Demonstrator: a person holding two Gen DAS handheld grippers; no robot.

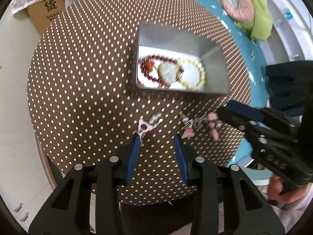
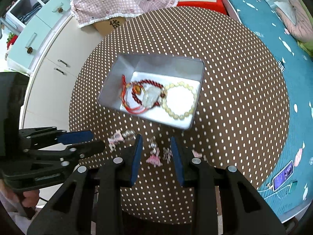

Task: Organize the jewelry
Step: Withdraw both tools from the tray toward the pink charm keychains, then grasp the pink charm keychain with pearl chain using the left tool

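Observation:
An open grey metal tin (image 1: 211,45) (image 2: 109,78) stands mid-table. It holds a dark red bead bracelet (image 1: 154,57) (image 2: 154,83), a pale yellow bead bracelet (image 1: 199,72) (image 2: 182,115), a white stone pendant (image 1: 167,72) (image 2: 149,98) and a red cord (image 2: 135,108). A pink hair clip with pearls (image 1: 145,126) (image 2: 117,138) lies by the left gripper (image 1: 157,135). A pink and silver charm bracelet (image 1: 199,123) (image 2: 156,156) lies between the open fingers of the right gripper (image 2: 156,139). Both grippers are open and empty.
The round table (image 1: 82,74) (image 2: 234,98) has a brown white-dotted cloth. A cardboard box (image 1: 47,13) under pink fabric (image 2: 121,0) stands behind it. White cabinets (image 2: 50,68) are at left. A teal mat (image 2: 273,39) with a phone (image 2: 283,175) is at right.

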